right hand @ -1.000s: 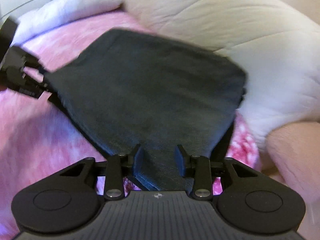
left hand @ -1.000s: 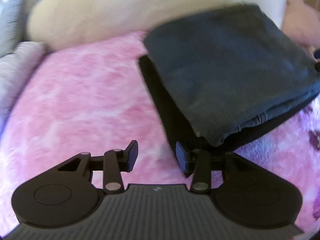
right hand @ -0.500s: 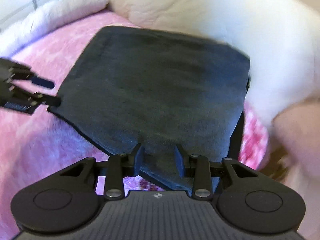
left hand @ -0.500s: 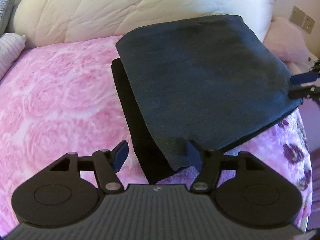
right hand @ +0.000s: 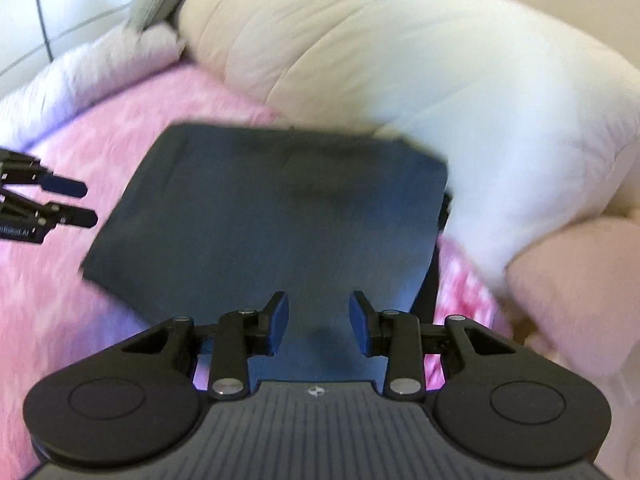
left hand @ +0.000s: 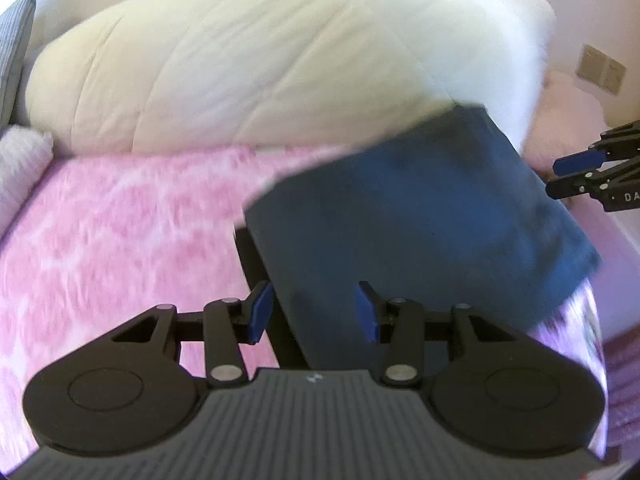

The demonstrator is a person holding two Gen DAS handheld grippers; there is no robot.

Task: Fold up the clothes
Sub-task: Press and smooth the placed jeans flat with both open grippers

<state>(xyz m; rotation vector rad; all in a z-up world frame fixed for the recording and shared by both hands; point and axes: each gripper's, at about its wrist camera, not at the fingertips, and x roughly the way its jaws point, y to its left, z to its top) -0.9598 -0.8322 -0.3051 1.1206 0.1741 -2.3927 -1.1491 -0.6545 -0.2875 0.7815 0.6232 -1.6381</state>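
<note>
Both the left claw and right claw have let go, now spread, pulling back from the folded cloth; fold looks done

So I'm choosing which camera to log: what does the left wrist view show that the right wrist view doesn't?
Only the left wrist view shows the beige wall plate and the right gripper, jaws apart. Only the right wrist view shows the tiled wall and the left gripper, also open. Both show the folded dark garment on the pink blanket, with the cream duvet behind.
</note>
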